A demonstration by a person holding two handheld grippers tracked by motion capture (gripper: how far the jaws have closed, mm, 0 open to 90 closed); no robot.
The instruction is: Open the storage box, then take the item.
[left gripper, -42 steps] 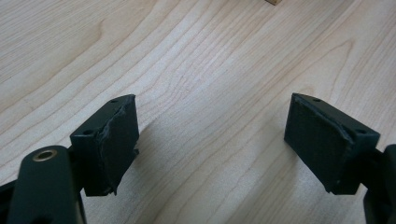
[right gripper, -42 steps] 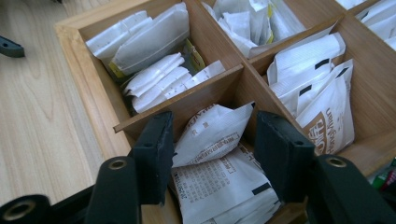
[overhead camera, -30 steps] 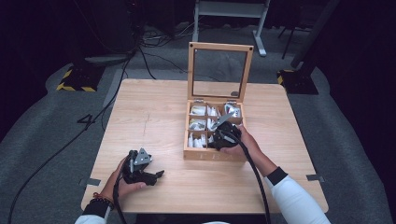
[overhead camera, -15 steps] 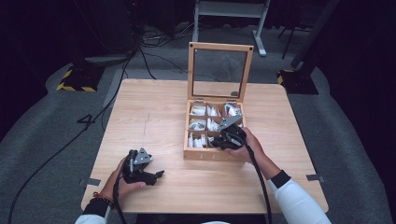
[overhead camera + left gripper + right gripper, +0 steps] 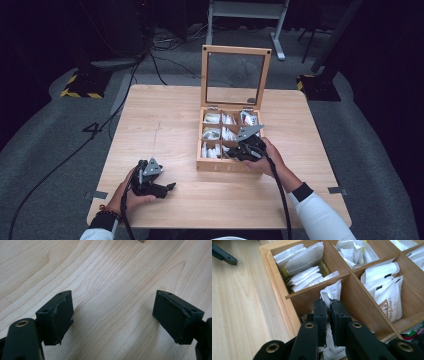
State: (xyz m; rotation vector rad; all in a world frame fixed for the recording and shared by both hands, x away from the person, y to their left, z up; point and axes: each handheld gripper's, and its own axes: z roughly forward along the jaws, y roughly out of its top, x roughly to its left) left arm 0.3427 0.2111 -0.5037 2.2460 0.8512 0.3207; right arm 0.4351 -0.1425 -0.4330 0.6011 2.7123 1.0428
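Observation:
An open wooden tea box (image 5: 227, 165) stands right of the table's middle, with its glass lid (image 5: 235, 75) upright. White tea bag packets fill its compartments. My right gripper (image 5: 235, 152) reaches into a near compartment. In the right gripper view its jaws (image 5: 329, 307) have just been closing and now pinch a crumpled white tea bag packet (image 5: 332, 291) by its top. My left gripper (image 5: 167, 189) rests on the table at the front left. Its jaws (image 5: 112, 315) stand wide open with only bare wood between them.
The box's wooden dividers (image 5: 317, 286) and side wall (image 5: 278, 287) stand close around the held packet. Bare tabletop (image 5: 165, 130) stretches left of the box. Cables trail from both grippers toward the near edge.
My right gripper has shifted slightly over the box's near compartments and settled on the packet. The left hand has stayed where it was.

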